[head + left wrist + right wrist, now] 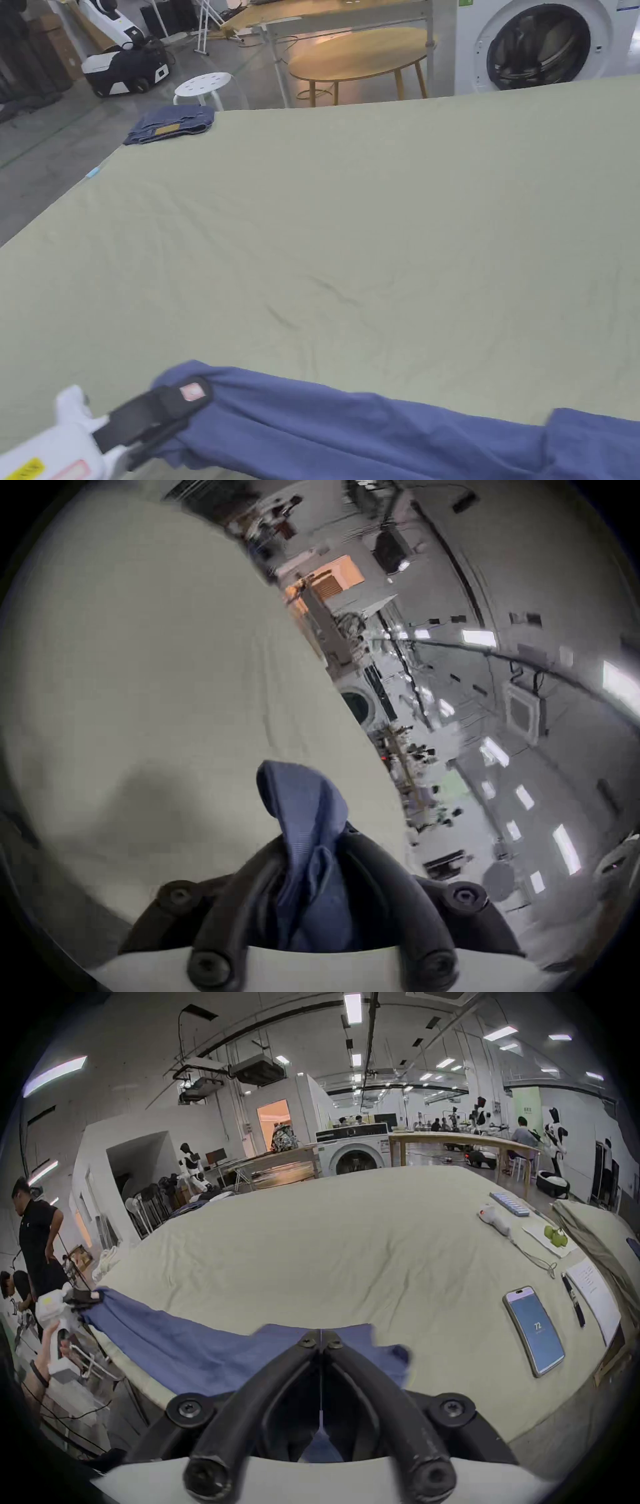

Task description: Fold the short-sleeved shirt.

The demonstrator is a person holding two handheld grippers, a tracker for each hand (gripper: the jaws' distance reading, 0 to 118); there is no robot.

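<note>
While a blue short-sleeved shirt [350, 431] stretches in a loose band along the bottom edge of the head view, the left gripper [164, 409] grasps its bunched end at the lower left of that frame, black jaws clenched on the cloth. From the left gripper view, a peak of the same blue fabric [304, 812] rises from between the two closed jaws at lower centre, with the pale green sheet [156, 660] of the table spreading behind it across the left half of the picture. In the right gripper view the right gripper [321, 1338] sits at bottom centre, its jaw tips pressed together against the shirt's edge [207, 1352]; blue fabric shows ahead of them and again low in the gap between the jaws, so they appear to pinch it. At the left of that frame a hand [52, 1342] holds the white body of the left gripper [85, 1297], the garment hanging slack between the two tools along the table's near edge. A smartphone [535, 1329] with a lit screen lies at the right of the frame, beside a dark pen [575, 1303] and a sheet of paper [594, 1290]. Folded dark jeans [170, 123] rest at the upper left of the head view, on the table's far corner, and a white washing machine [537, 44] stands at the upper right.
</note>
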